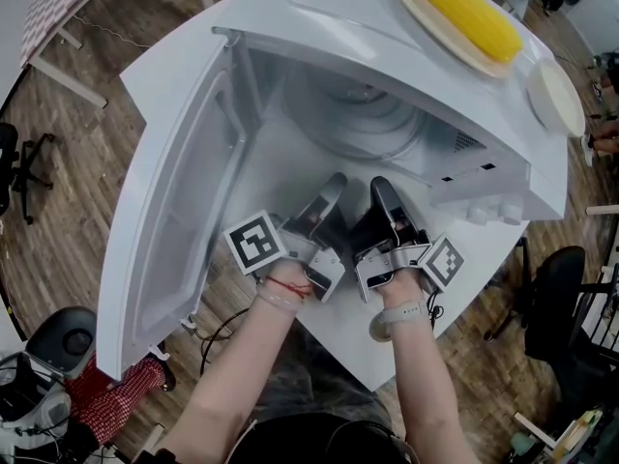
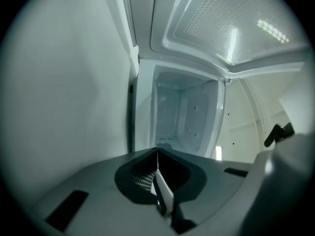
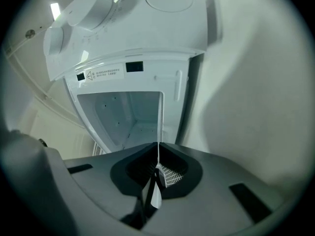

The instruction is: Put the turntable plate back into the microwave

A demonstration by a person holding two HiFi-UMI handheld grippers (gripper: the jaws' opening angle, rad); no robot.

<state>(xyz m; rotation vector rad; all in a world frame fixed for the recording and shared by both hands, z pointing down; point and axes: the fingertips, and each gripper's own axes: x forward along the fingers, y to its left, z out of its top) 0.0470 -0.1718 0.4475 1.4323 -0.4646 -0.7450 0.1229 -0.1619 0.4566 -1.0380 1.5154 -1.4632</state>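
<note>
The white microwave point(image 1: 319, 27) stands open on a white table, its door point(image 1: 184, 220) swung out to the left. A round glass turntable plate point(image 1: 363, 114) seems to lie on the floor of the cavity. My left gripper point(image 1: 334, 187) and right gripper point(image 1: 382, 189) rest side by side just in front of the opening, pointing in. Both are shut with nothing between the jaws. In the left gripper view the left gripper point(image 2: 157, 154) faces the cavity point(image 2: 184, 117). The right gripper point(image 3: 158, 157) faces the cavity point(image 3: 128, 117) too; the plate does not show in either gripper view.
On top of the microwave a corn cob point(image 1: 464, 13) lies on a tan plate point(image 1: 430, 22), with a white disc point(image 1: 556, 95) beside it. The control knobs point(image 1: 484, 211) sit at the right of the opening. Office chairs point(image 1: 551, 288) stand on the wooden floor around the table.
</note>
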